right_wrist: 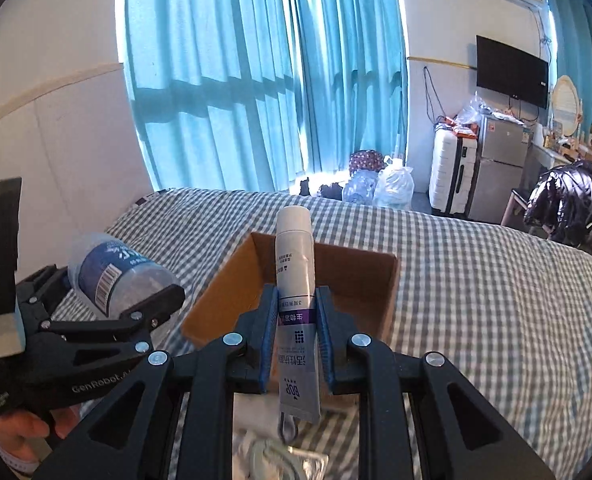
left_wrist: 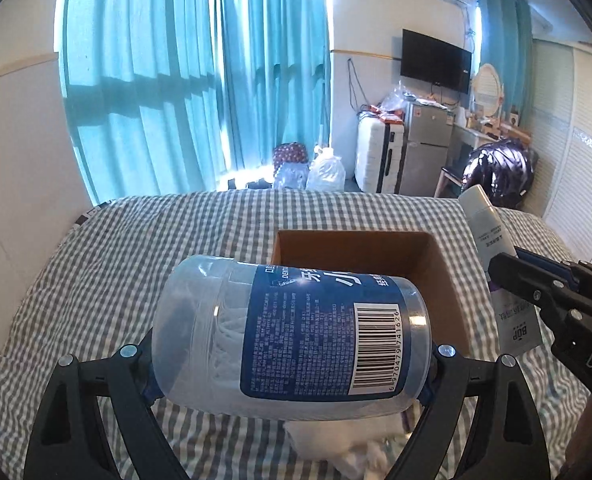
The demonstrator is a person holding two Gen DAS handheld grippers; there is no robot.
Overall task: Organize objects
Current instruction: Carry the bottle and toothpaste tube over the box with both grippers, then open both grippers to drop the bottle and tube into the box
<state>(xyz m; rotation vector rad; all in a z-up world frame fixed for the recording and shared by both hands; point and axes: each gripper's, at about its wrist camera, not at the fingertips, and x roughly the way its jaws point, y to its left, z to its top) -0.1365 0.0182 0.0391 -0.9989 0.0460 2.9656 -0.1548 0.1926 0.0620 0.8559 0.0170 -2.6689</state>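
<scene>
My left gripper (left_wrist: 292, 376) is shut on a clear plastic jar with a blue label (left_wrist: 296, 332), held sideways above the checked bedspread, just in front of an open cardboard box (left_wrist: 440, 280). The jar and left gripper also show in the right wrist view (right_wrist: 116, 276). My right gripper (right_wrist: 296, 344) is shut on a white and purple tube (right_wrist: 294, 280), held upright with its cap up, above the near edge of the box (right_wrist: 360, 280). The tube shows at the right of the left wrist view (left_wrist: 492, 248).
The box sits on a bed with a grey checked cover (right_wrist: 476, 300). White crumpled plastic (left_wrist: 336, 444) lies on the bed under the left gripper. Beyond the bed are blue curtains, bags, a white suitcase (right_wrist: 452, 172), a small fridge and a chair with a dark jacket.
</scene>
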